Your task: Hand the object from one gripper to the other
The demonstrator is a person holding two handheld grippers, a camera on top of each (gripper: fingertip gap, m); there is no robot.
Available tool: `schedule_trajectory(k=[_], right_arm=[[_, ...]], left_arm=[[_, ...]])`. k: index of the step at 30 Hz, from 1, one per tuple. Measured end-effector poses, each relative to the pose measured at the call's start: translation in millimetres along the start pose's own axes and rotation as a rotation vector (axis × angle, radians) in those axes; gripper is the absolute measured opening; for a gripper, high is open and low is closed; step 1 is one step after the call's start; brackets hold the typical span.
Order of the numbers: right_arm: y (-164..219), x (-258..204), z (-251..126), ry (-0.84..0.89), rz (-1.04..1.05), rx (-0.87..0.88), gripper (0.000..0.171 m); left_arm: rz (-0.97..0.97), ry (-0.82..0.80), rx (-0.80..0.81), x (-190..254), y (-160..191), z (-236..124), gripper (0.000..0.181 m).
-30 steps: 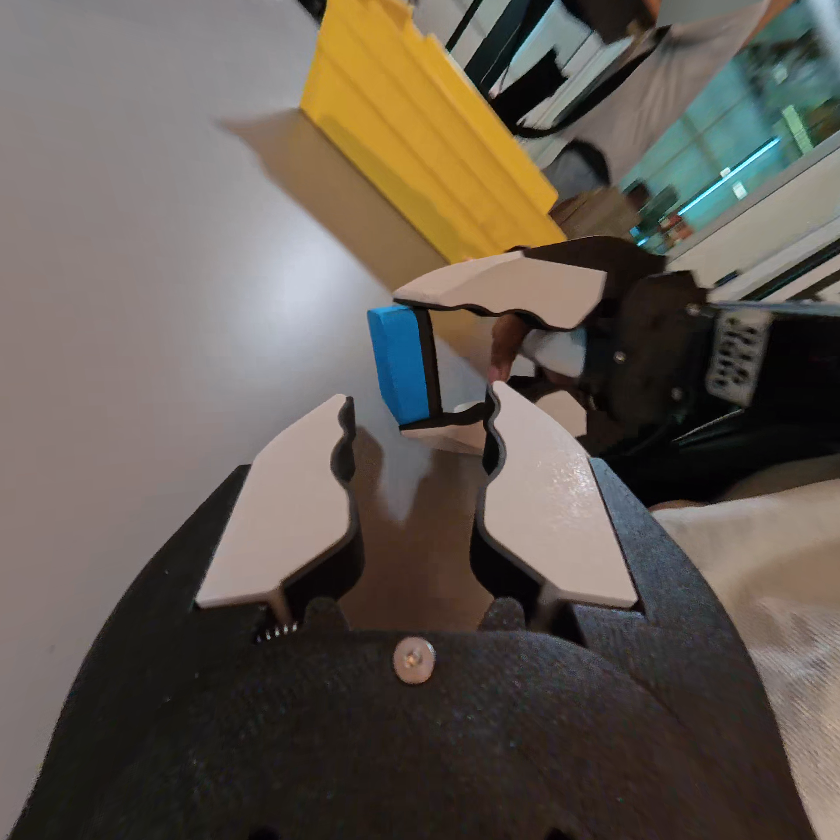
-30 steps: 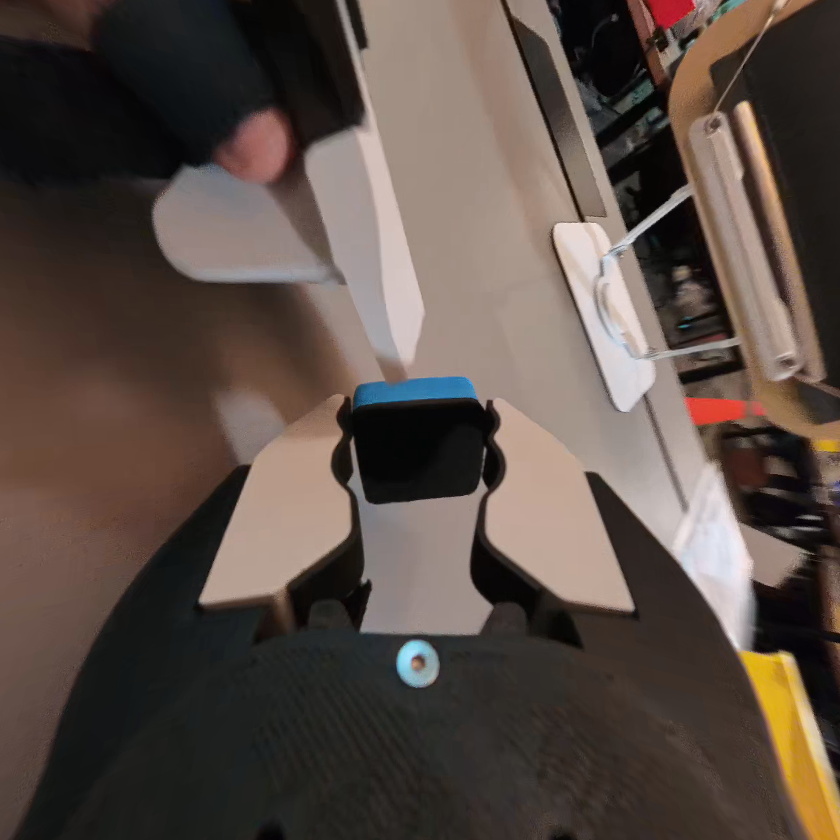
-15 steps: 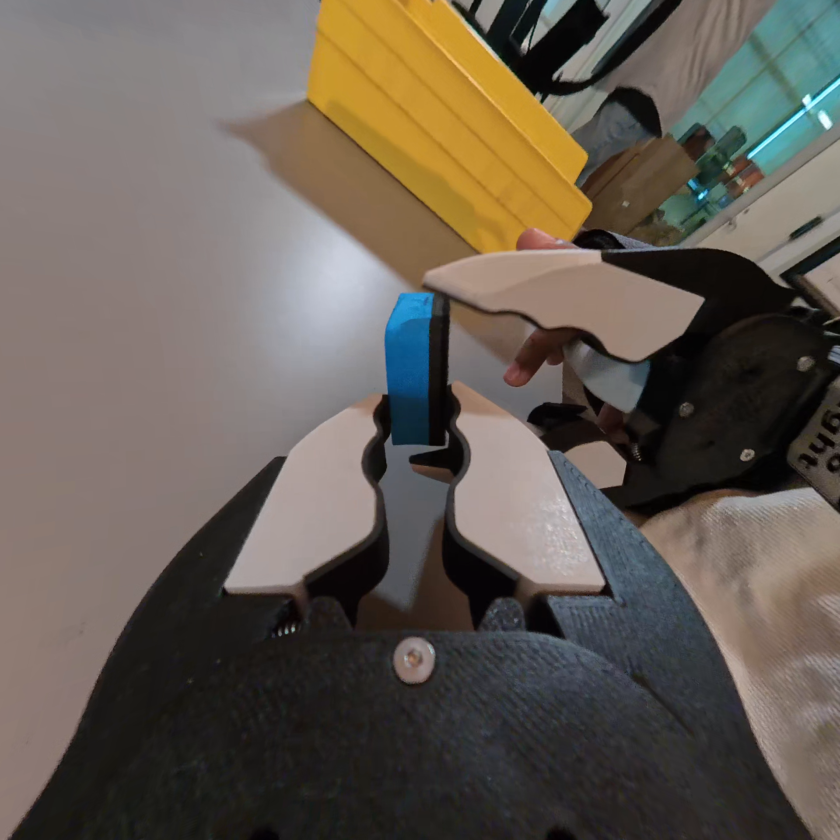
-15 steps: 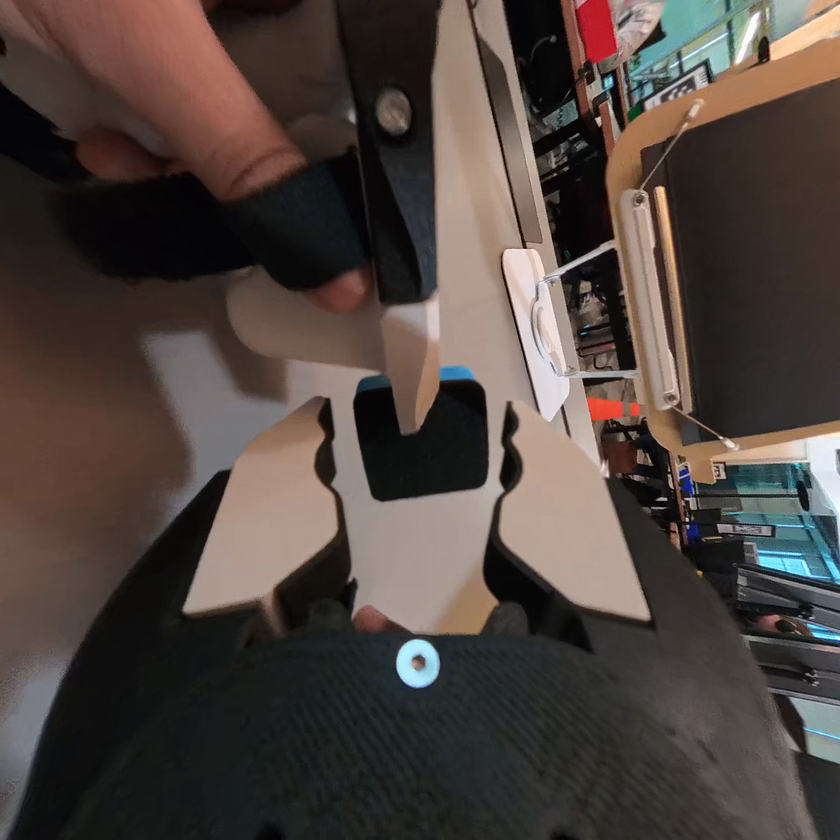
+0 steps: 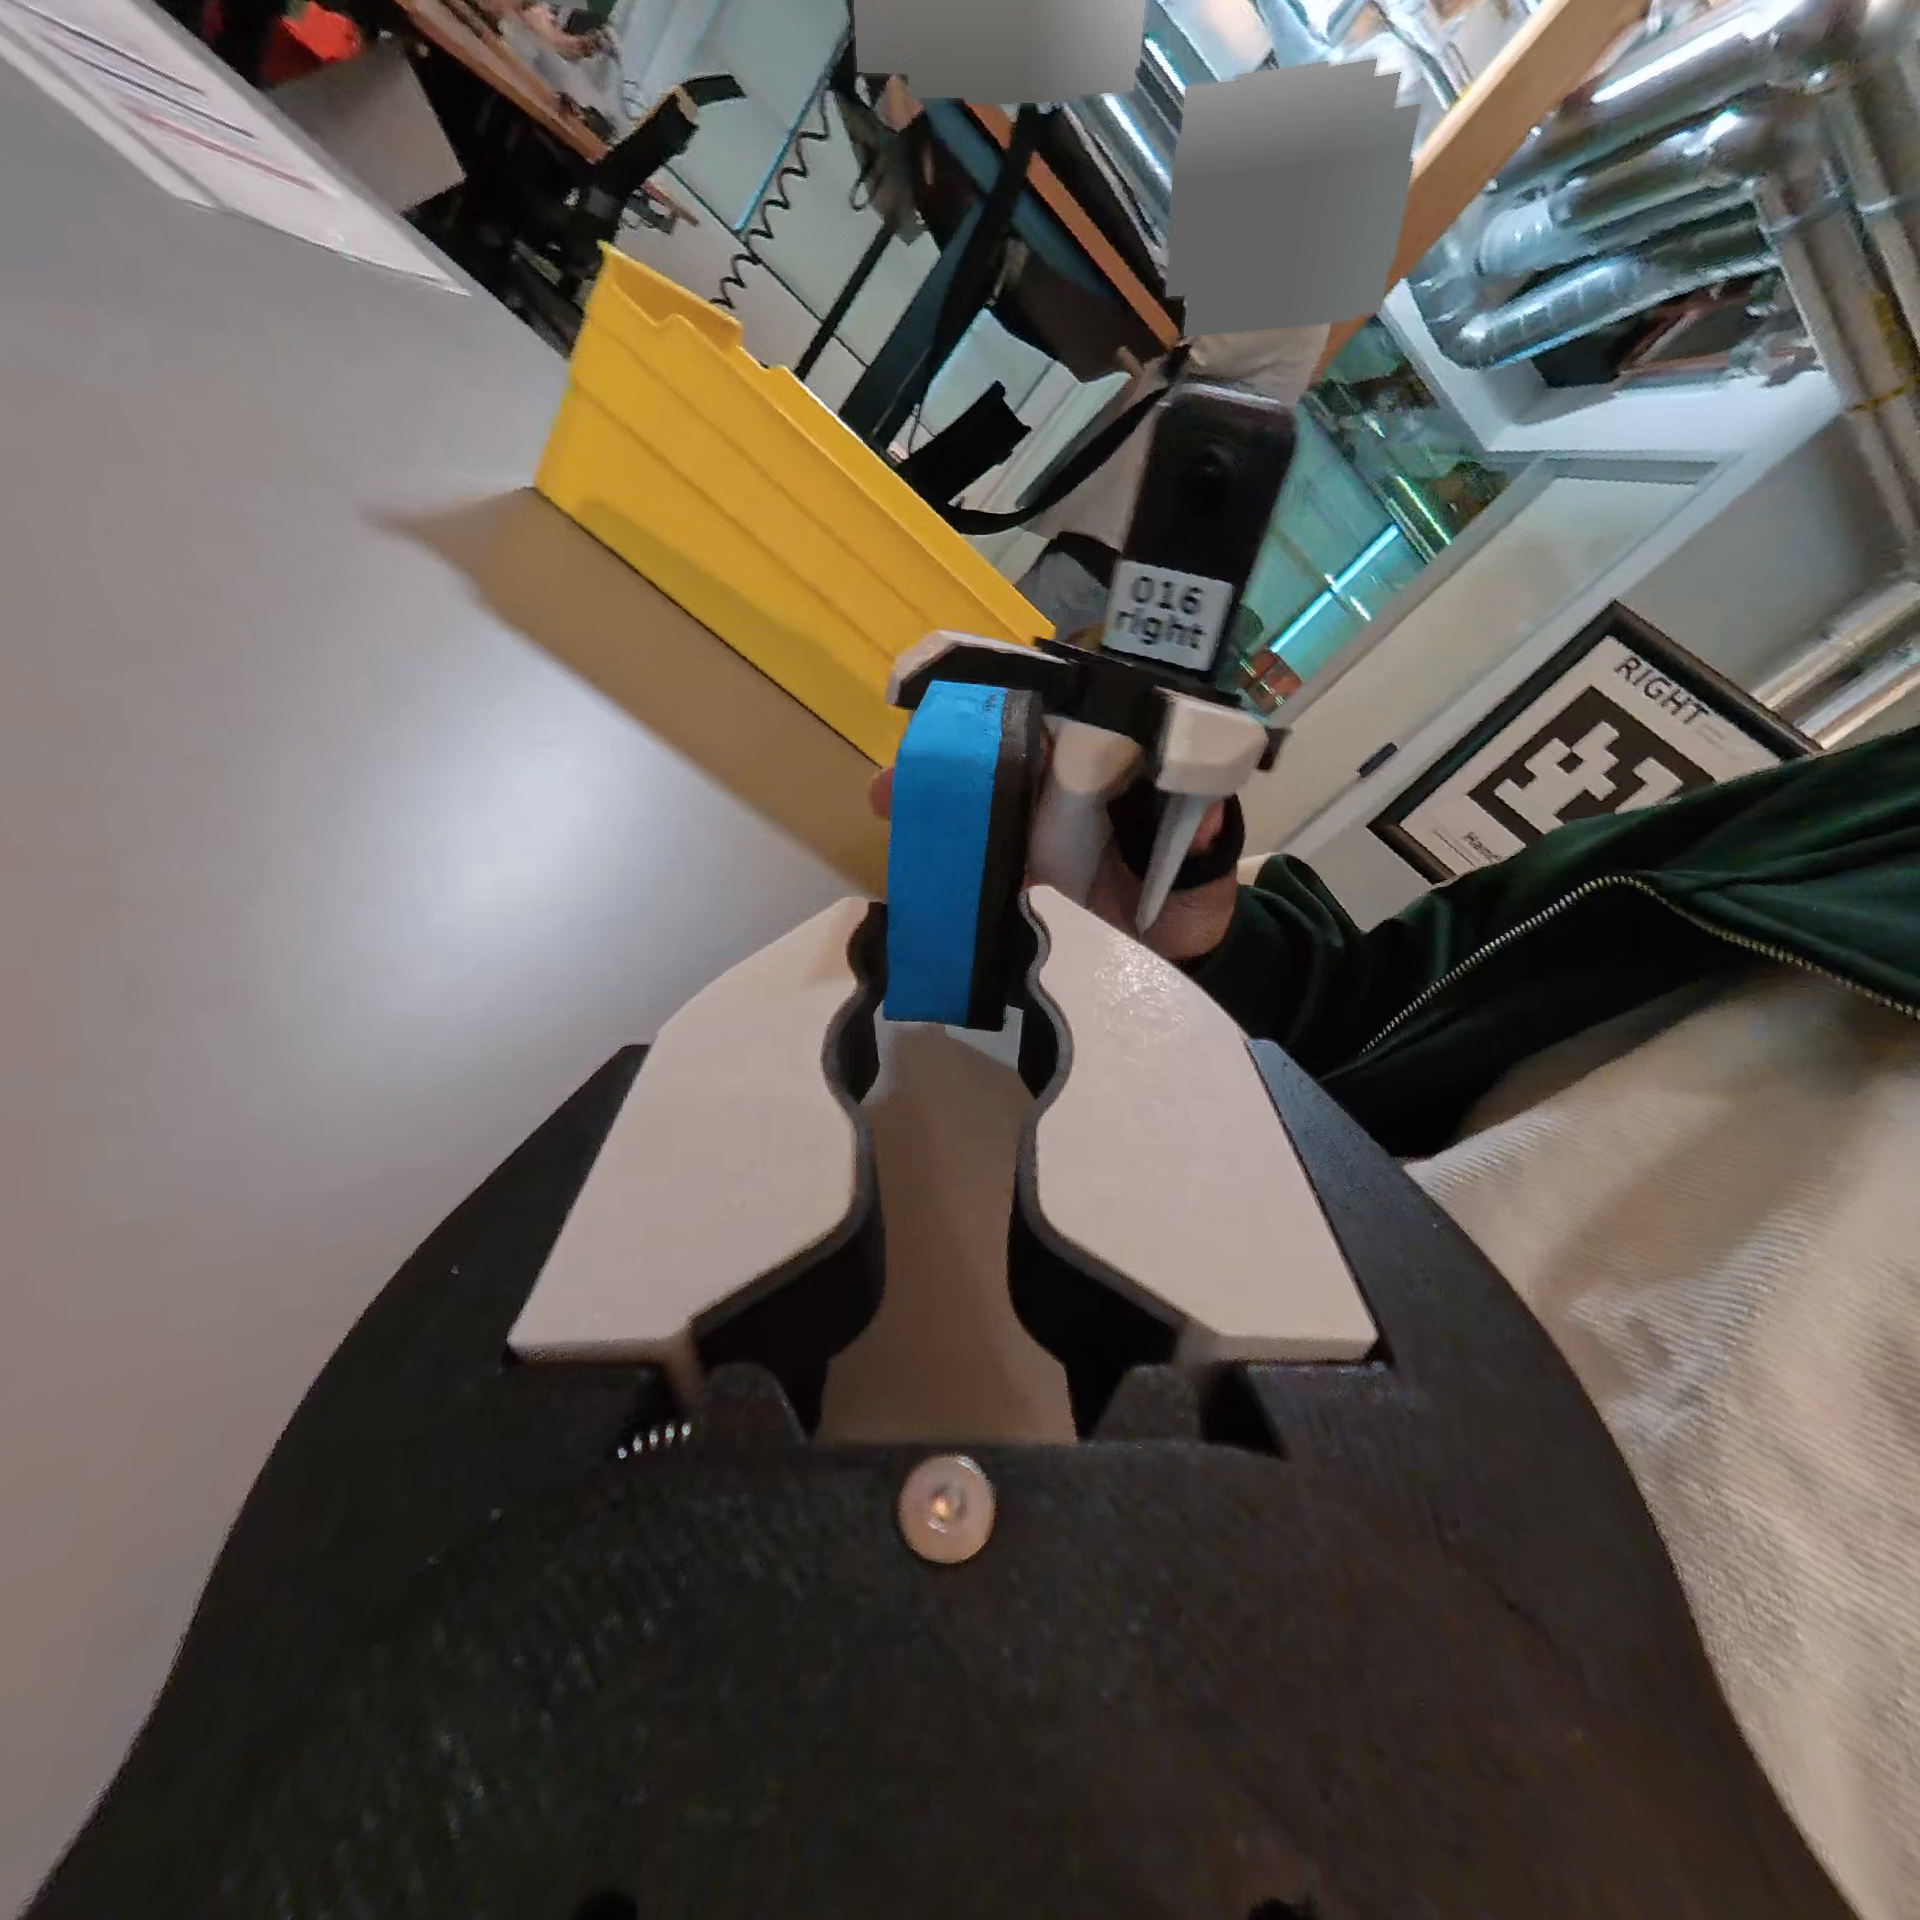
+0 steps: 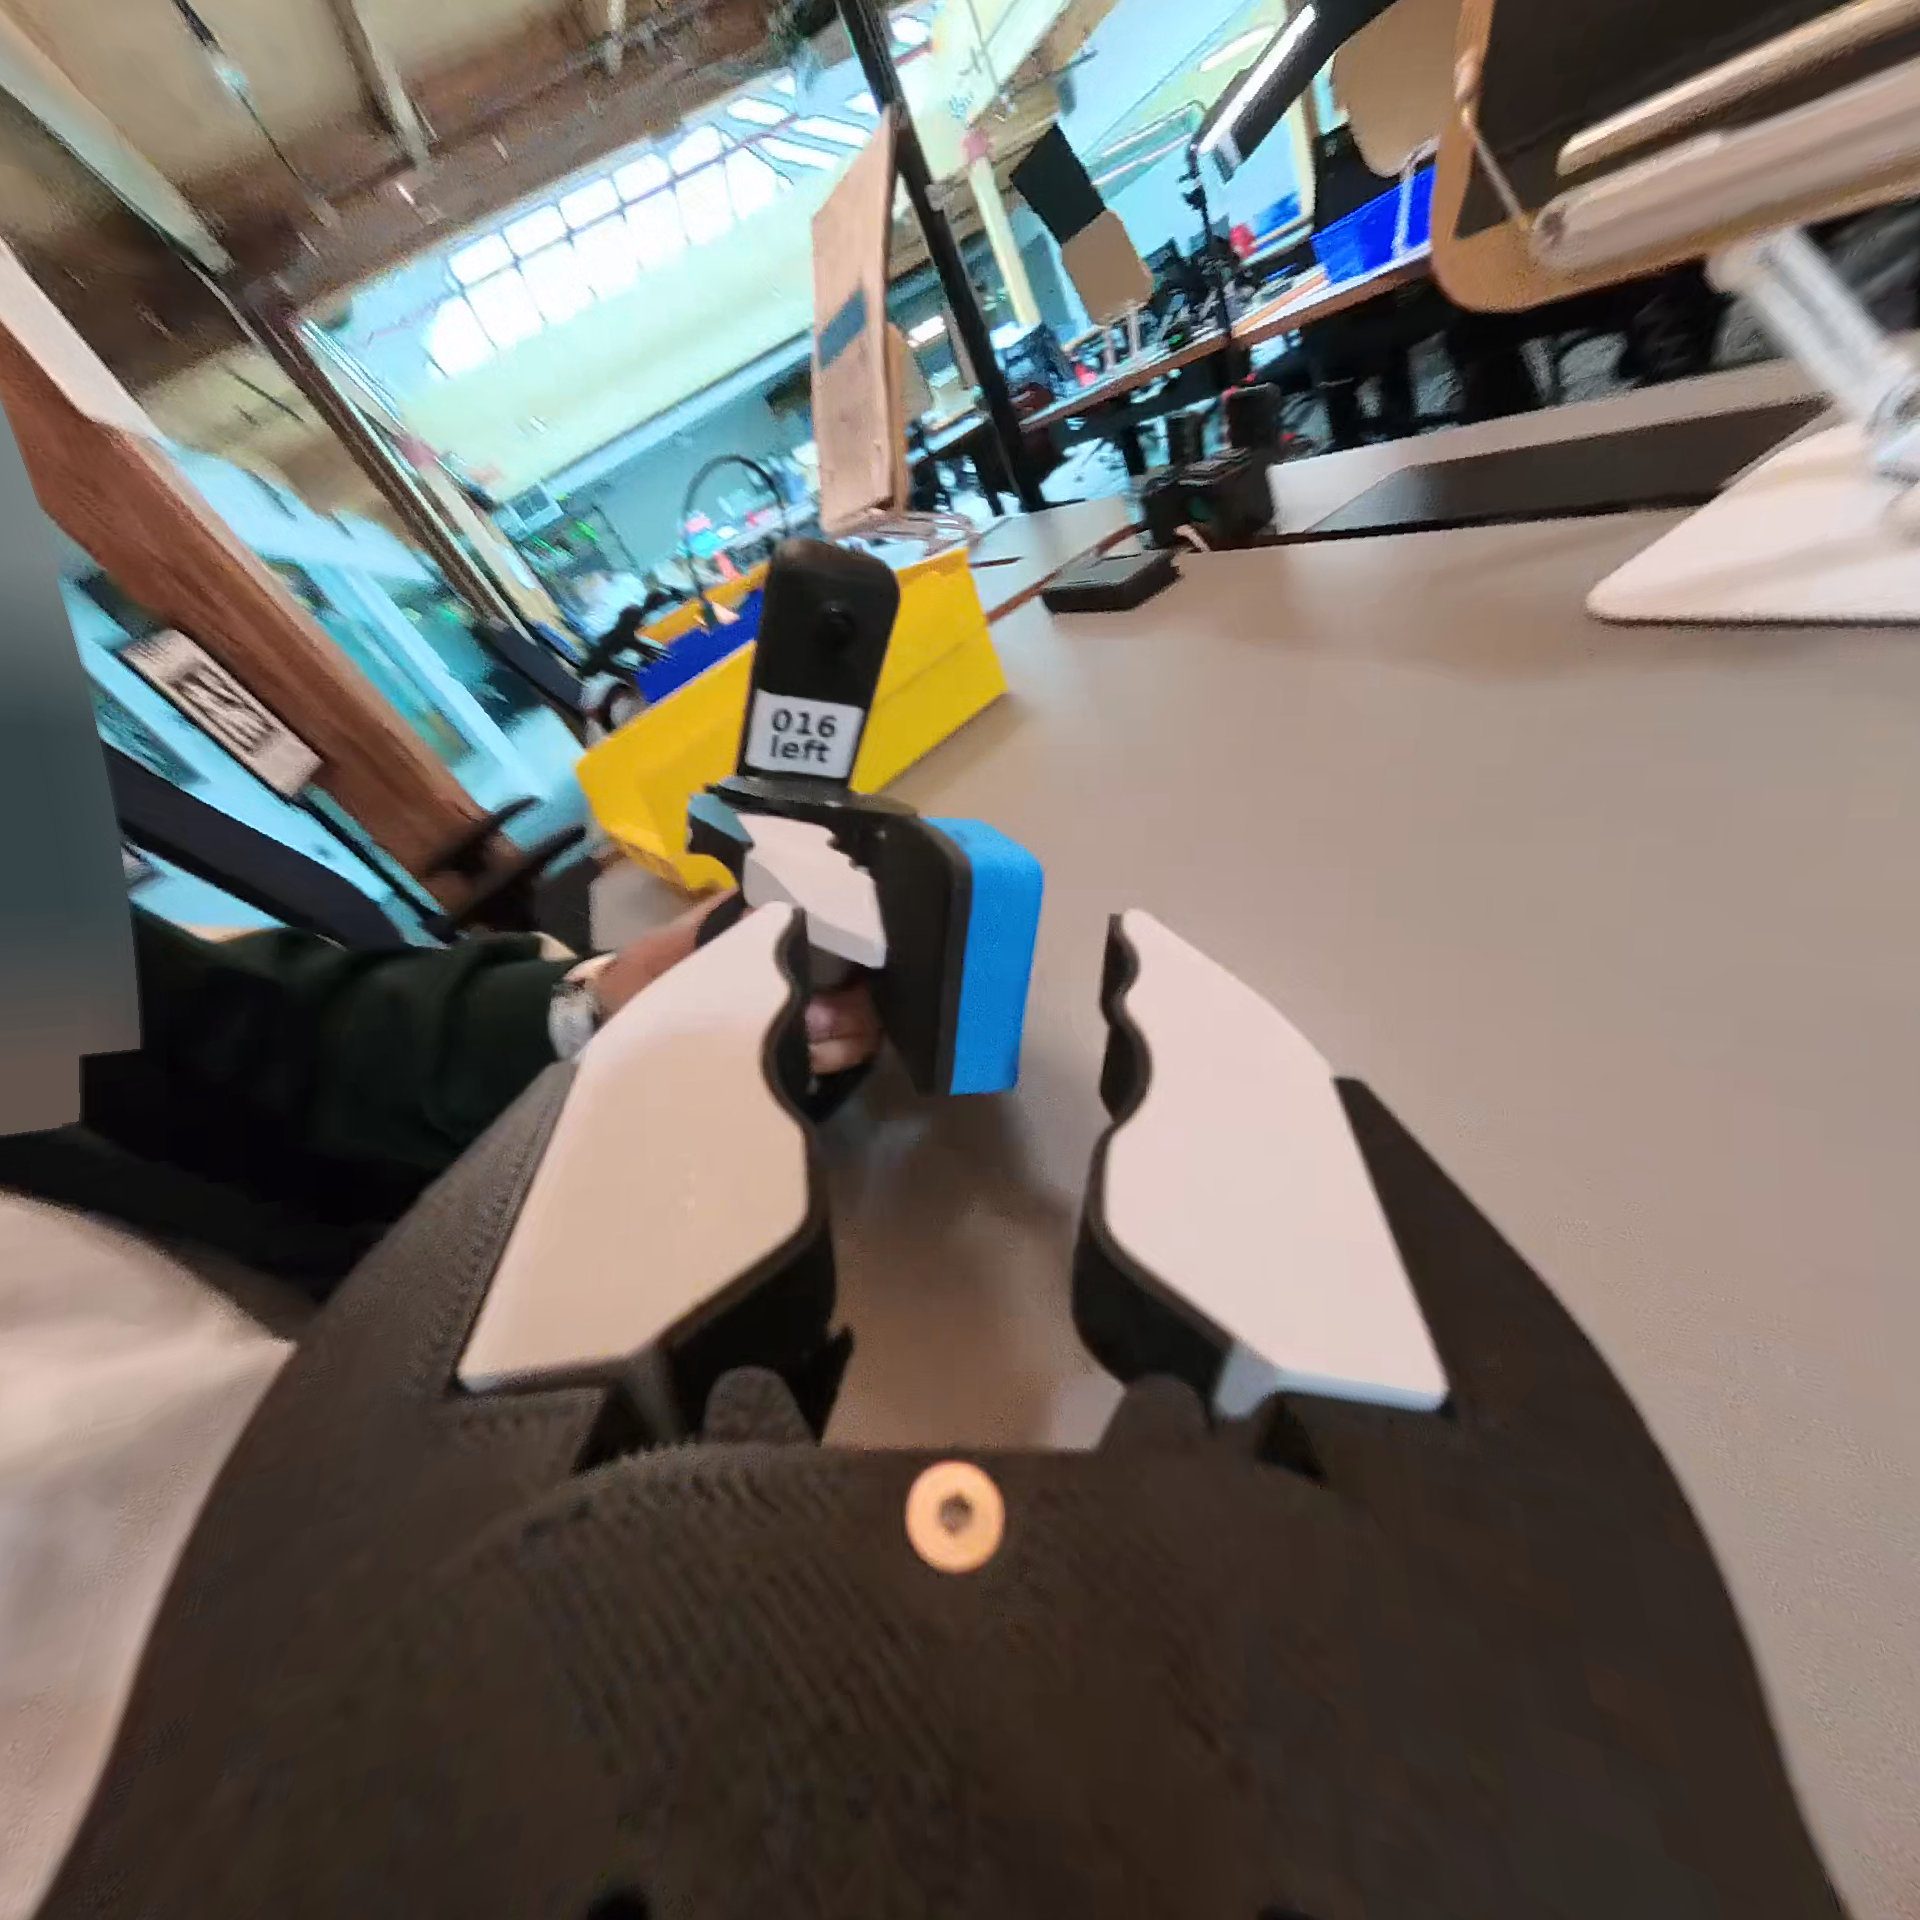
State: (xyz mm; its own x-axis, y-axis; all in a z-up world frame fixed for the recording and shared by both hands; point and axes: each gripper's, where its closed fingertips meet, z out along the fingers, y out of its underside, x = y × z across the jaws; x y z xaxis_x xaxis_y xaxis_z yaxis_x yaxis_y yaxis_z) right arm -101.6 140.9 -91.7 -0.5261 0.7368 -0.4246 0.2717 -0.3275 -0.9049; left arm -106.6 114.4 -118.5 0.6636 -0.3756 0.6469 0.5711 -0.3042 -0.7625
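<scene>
The object is a flat foam block, blue on one face and black on the other (image 5: 940,862). My left gripper (image 5: 945,935) is shut on its lower end and holds it upright above the grey table (image 5: 260,727). My right gripper (image 6: 956,925) is open and empty, and faces the block (image 6: 992,956) from a short way off without touching it. In the right wrist view one of the left gripper's white fingers (image 6: 821,883) shows pressed on the block's black face. In the left wrist view the right gripper shows just behind the block, jaws apart.
A yellow bin (image 5: 748,520) stands on the table's far edge and also shows in the right wrist view (image 6: 925,675). A white stand base (image 6: 1766,561) and a flat black device (image 6: 1107,582) lie farther back. A dark green sleeve (image 5: 1558,935) is at the right.
The right gripper, shut on the block a second ago, has opened and drawn back. The left gripper has closed on the block and now holds it alone.
</scene>
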Motion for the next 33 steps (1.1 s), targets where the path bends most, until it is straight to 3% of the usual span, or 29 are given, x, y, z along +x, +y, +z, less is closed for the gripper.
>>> schedule_trajectory(k=[12,18,25,33], right_arm=[[8,-19,6,-0.151,0.095,-0.018,0.023],[7,-20,5,-0.158,0.100,-0.017,0.022],[10,-11,2,-0.103,0.081,-0.049,0.022],[27,-6,4,-0.051,-0.030,-0.178,0.022]], left_arm=[[0.008,0.111,0.026,23,-4,5,0.022],[0.006,0.109,0.036,24,-4,5,0.023],[0.110,-0.034,0.042,7,-7,4,0.063],[0.220,-0.080,0.013,6,-9,-1,0.061]])
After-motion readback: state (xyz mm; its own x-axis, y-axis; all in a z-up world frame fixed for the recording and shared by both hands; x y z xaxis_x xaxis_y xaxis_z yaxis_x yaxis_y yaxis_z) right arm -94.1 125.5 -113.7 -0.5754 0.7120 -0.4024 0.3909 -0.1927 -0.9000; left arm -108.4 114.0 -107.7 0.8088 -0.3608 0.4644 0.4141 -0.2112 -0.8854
